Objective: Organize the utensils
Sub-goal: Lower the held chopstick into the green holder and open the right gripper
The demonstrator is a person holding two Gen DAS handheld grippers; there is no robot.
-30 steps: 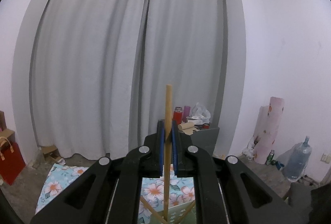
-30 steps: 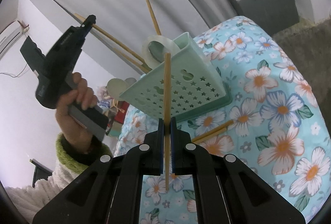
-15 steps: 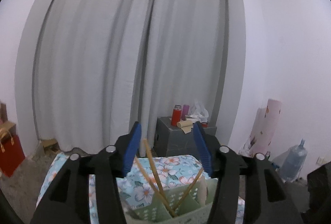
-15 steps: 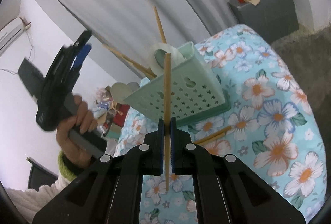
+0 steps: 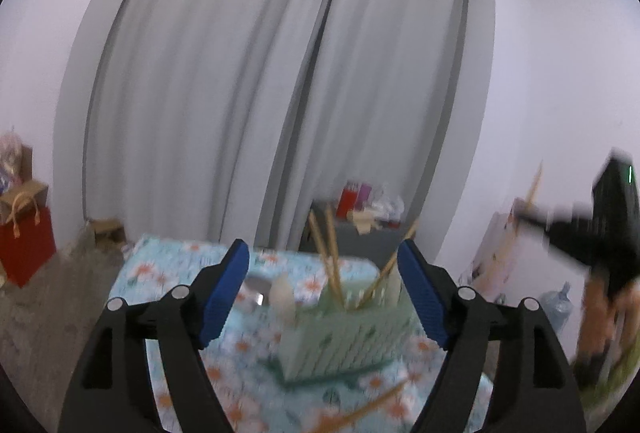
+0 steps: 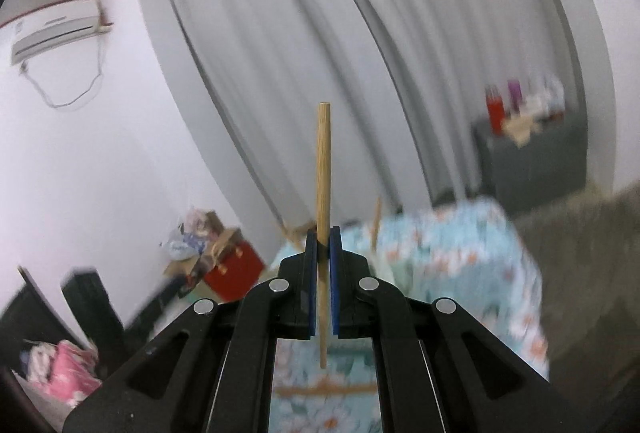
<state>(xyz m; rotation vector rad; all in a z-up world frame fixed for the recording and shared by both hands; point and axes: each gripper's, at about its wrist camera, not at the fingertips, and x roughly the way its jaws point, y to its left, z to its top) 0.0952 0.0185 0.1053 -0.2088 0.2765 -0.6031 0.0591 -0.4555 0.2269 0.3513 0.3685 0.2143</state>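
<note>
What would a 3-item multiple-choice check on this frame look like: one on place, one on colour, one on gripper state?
1. Where are the upright chopsticks standing?
A. In the green basket on the floral cloth
B. In the red bag
C. On the grey cabinet

2. What colour are the pads of the left gripper?
A. Red
B. Blue
C. White

3. How does the right gripper stand?
A. Open and empty
B. Shut on a spoon
C. Shut on the chopstick

Answers:
1 A: in the left wrist view the sticks rise out of the perforated green basket on the flowered cloth.
2 B: both pads show blue against the black fingers; the jaws have just been opening, with nothing pressed between them.
3 C: in the right wrist view the pads are clamped on a single wooden stick that stands upright through them.
</note>
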